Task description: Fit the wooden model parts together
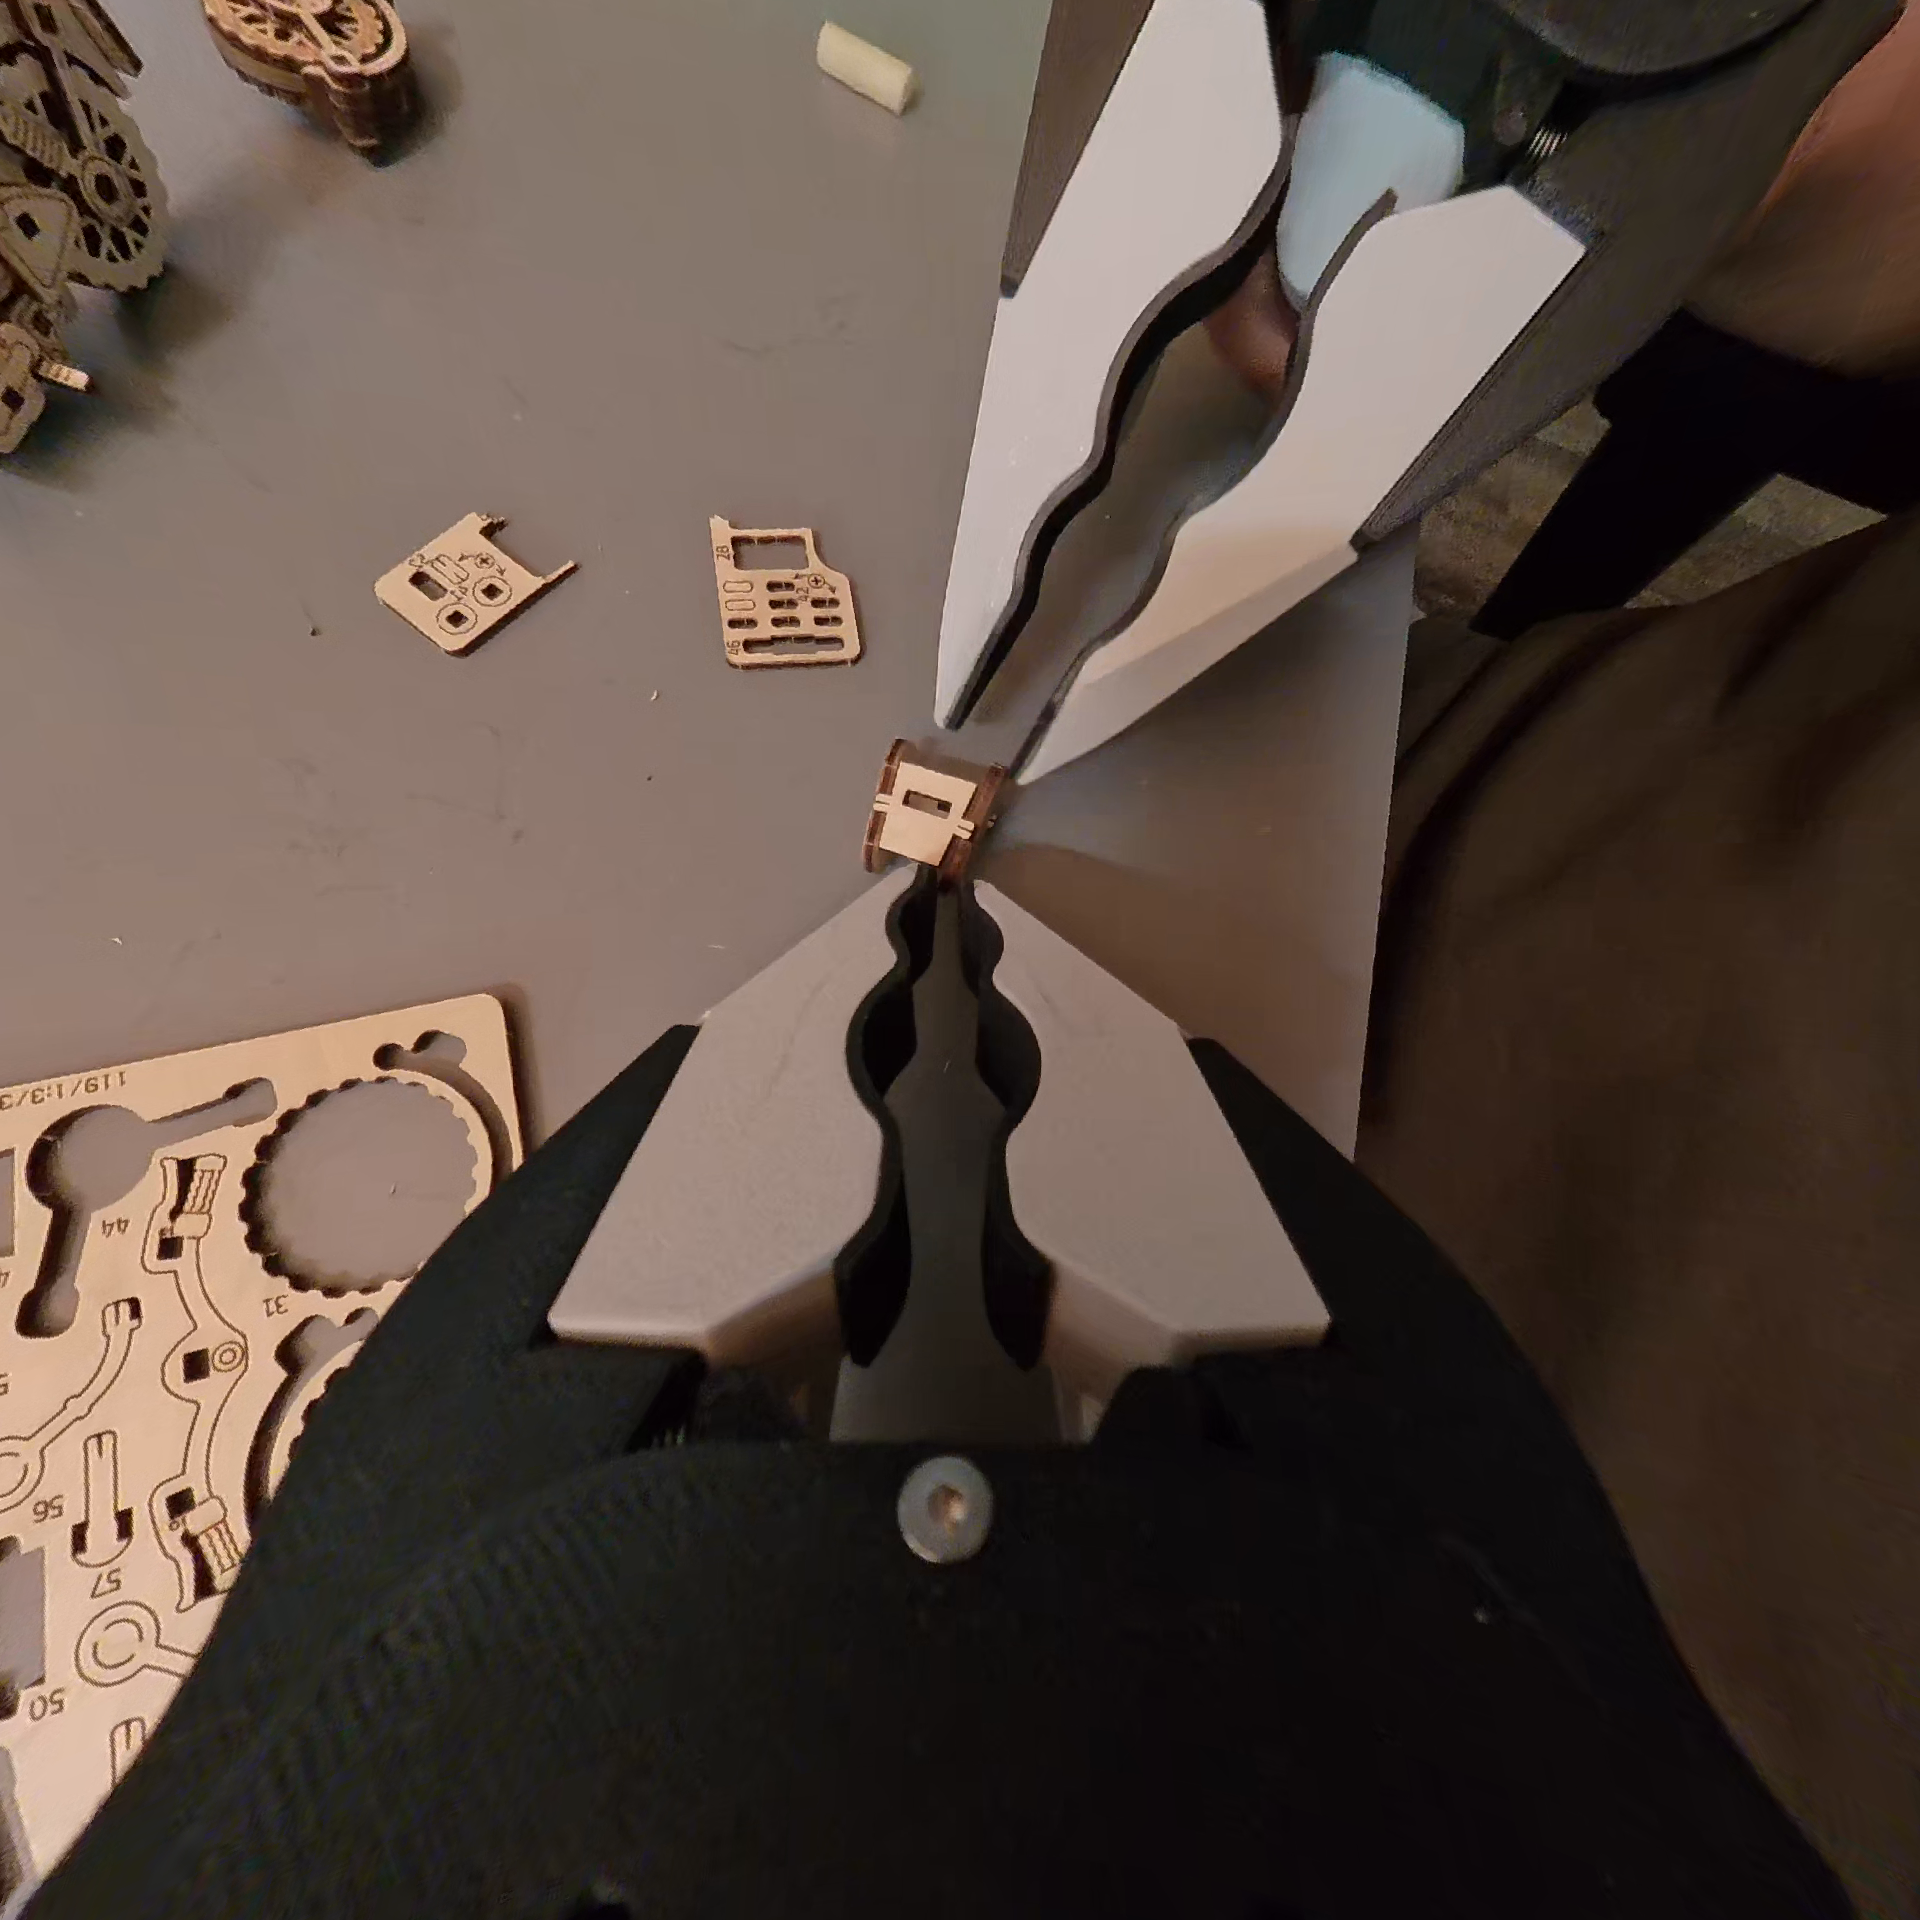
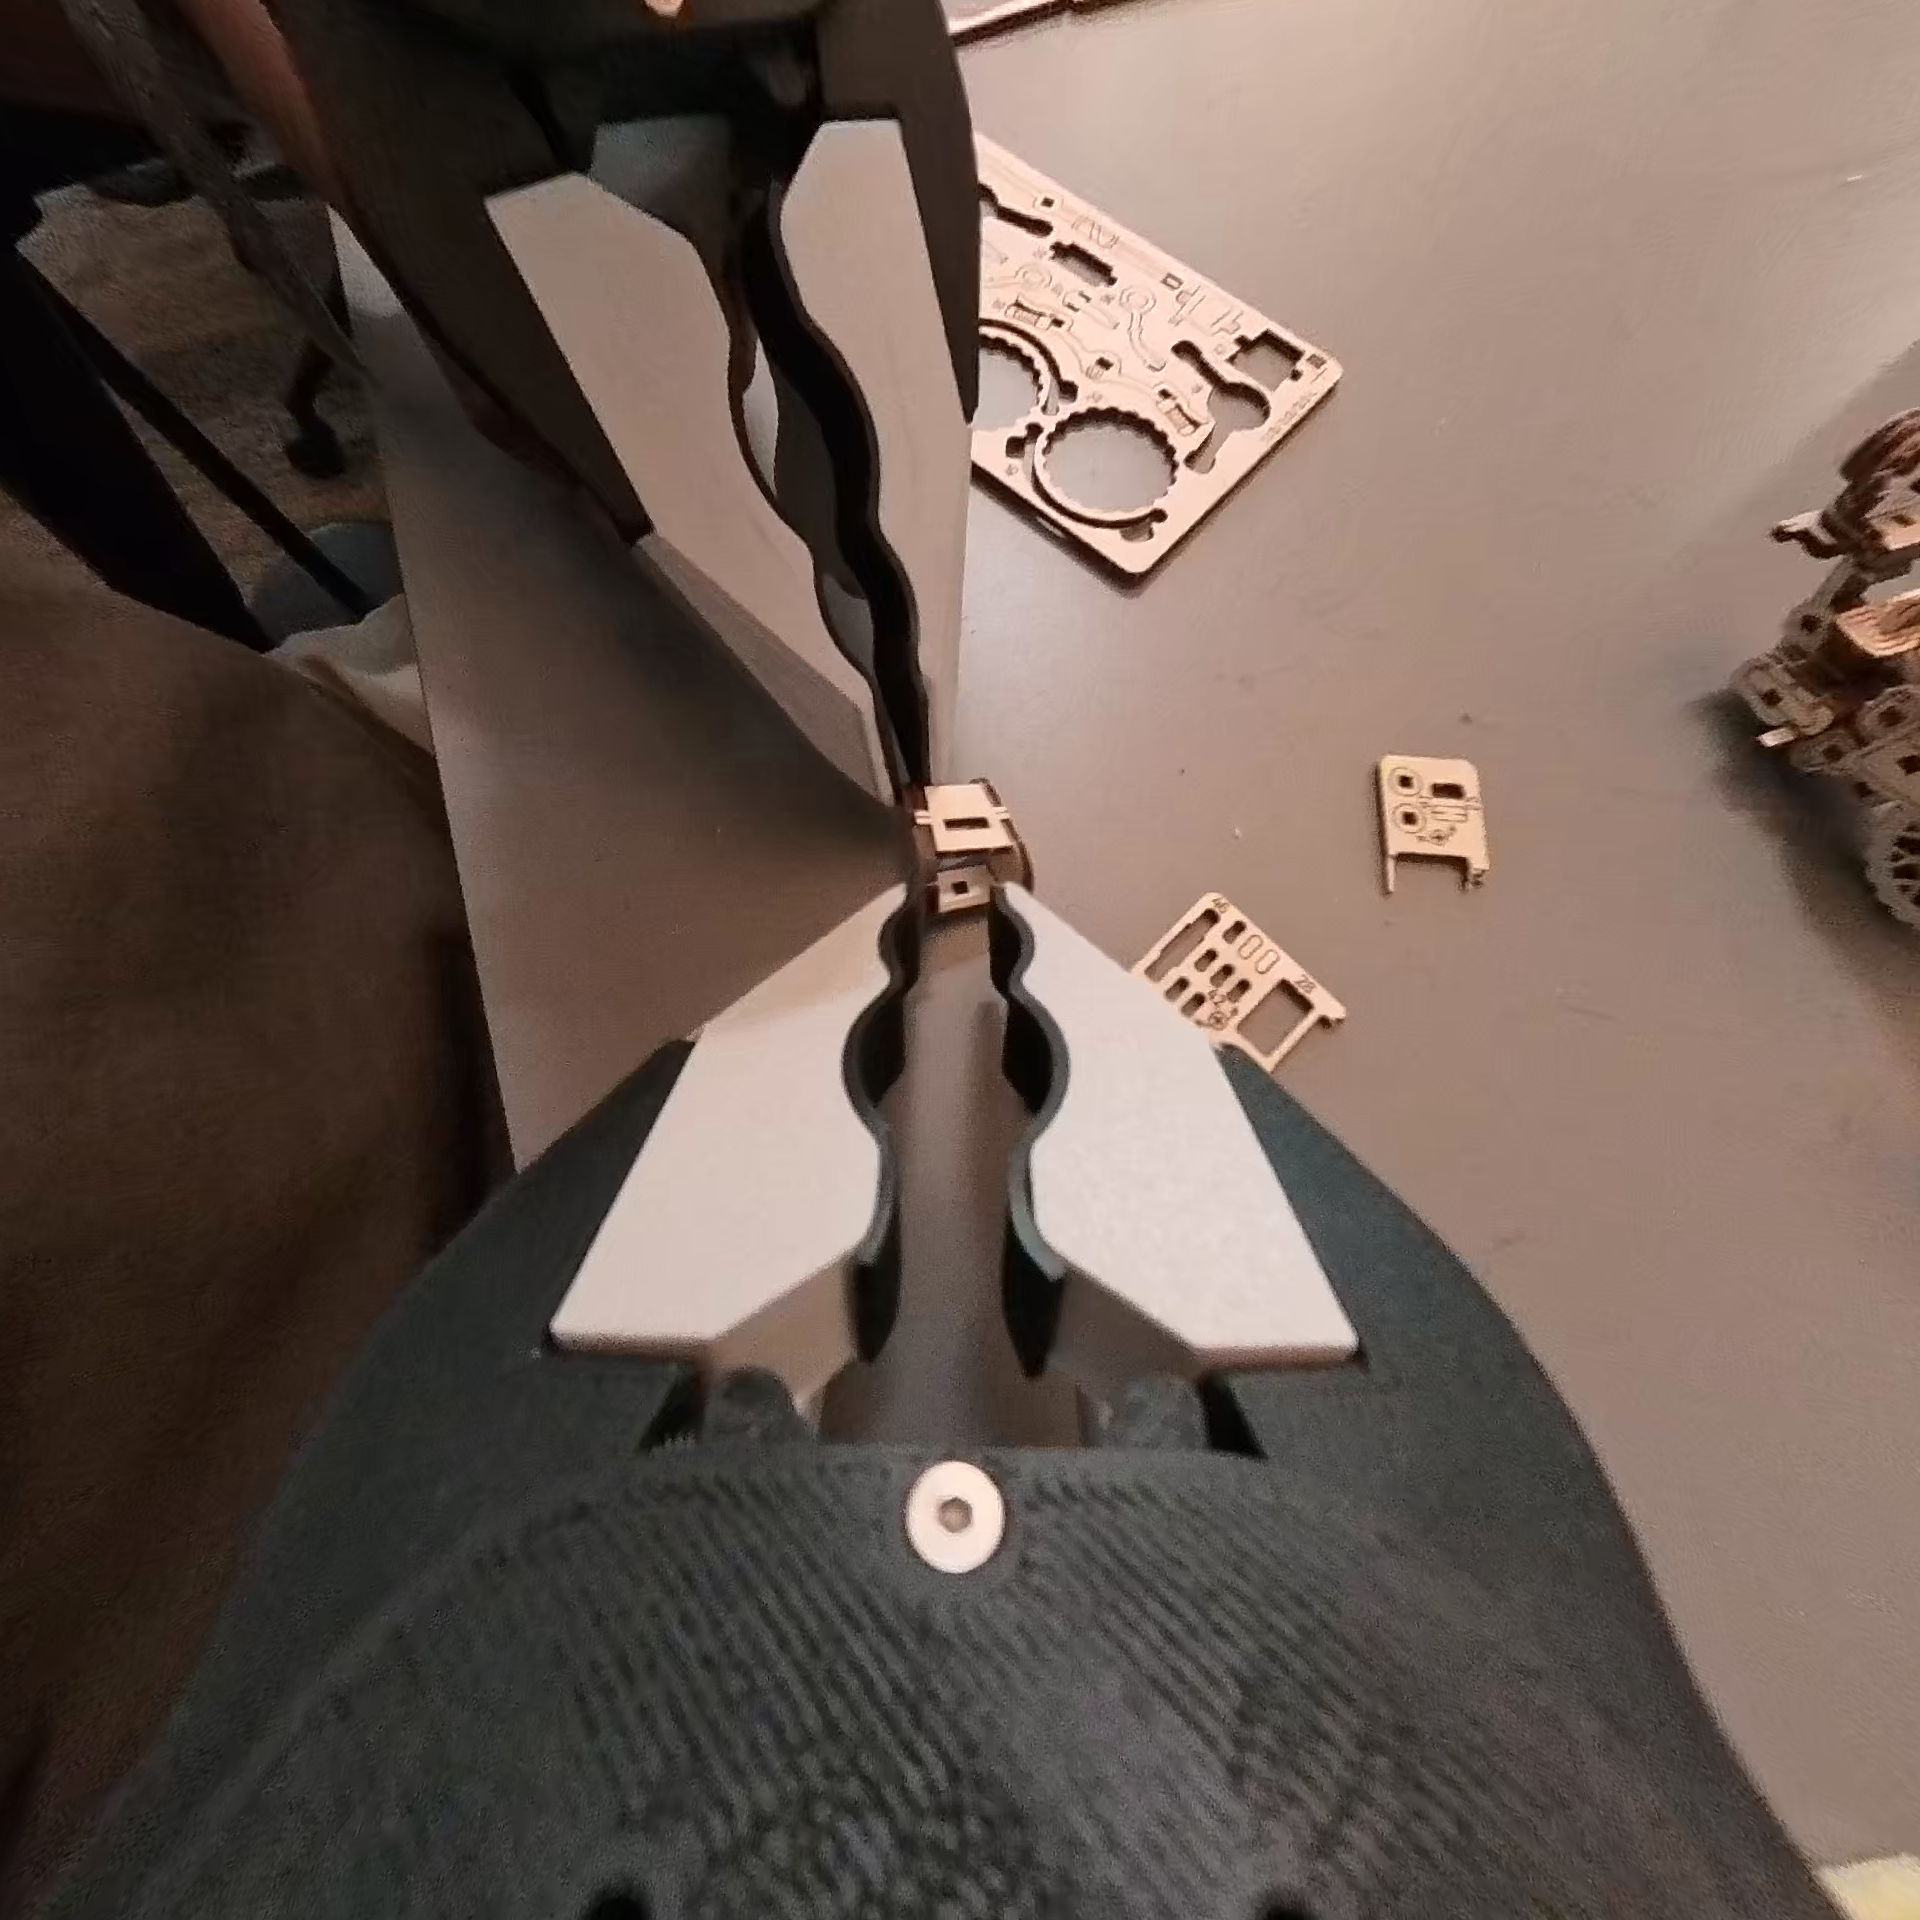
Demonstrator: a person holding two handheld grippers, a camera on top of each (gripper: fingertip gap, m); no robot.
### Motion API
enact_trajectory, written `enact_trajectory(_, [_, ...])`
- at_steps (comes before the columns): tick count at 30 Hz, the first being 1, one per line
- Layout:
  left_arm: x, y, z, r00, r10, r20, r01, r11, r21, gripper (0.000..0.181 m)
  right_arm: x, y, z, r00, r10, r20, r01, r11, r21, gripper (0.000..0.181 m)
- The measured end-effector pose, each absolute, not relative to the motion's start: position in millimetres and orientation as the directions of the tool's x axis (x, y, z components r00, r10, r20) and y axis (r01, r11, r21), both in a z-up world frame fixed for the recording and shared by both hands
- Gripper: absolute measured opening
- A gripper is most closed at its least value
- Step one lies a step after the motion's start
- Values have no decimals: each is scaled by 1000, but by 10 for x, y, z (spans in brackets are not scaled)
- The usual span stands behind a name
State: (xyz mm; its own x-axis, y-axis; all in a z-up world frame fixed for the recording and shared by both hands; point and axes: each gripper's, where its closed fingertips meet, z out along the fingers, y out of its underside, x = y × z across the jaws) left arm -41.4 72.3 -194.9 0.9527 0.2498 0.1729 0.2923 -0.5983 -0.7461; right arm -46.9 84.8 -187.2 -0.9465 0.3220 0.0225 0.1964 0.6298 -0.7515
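Note:
A small wooden block assembly (image 1: 925,821) with round end plates is held above the grey table (image 1: 416,831), between both grippers. My left gripper (image 1: 943,881) is shut on the edge of one end plate from below in its own view. In the right wrist view it comes down from the top (image 2: 906,790). My right gripper (image 2: 961,914) is closed on the near part of the same block (image 2: 961,831). In the left wrist view it reaches in from the upper right (image 1: 987,750), with its tips at the block's far edge.
Two loose flat wooden parts (image 1: 468,587) (image 1: 790,592) lie on the table behind the block. A punched-out wooden sheet (image 1: 260,1247) lies at the left. A built wooden model (image 1: 73,208), another small assembly (image 1: 312,62) and a white cylinder (image 1: 868,62) stand farther back. The table edge (image 1: 1382,831) runs close by. The tips of both grippers are at nearly the same place. The white cylinder (image 1: 868,62) lies around 20 cm away from my right fingertips.

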Motion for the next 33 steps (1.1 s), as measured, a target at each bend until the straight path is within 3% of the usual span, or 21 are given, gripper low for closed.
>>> enact_trajectory(6, [-415,732,-1950,953,253,168,290,-600,-745,2,-436,814,-1921,-953,301,28,184,652,-735,2])
enact_trajectory(33, [-434,757,-1938,944,273,187,317,-582,-749,2,-413,832,-1963,-948,316,-48,254,653,-714,1])
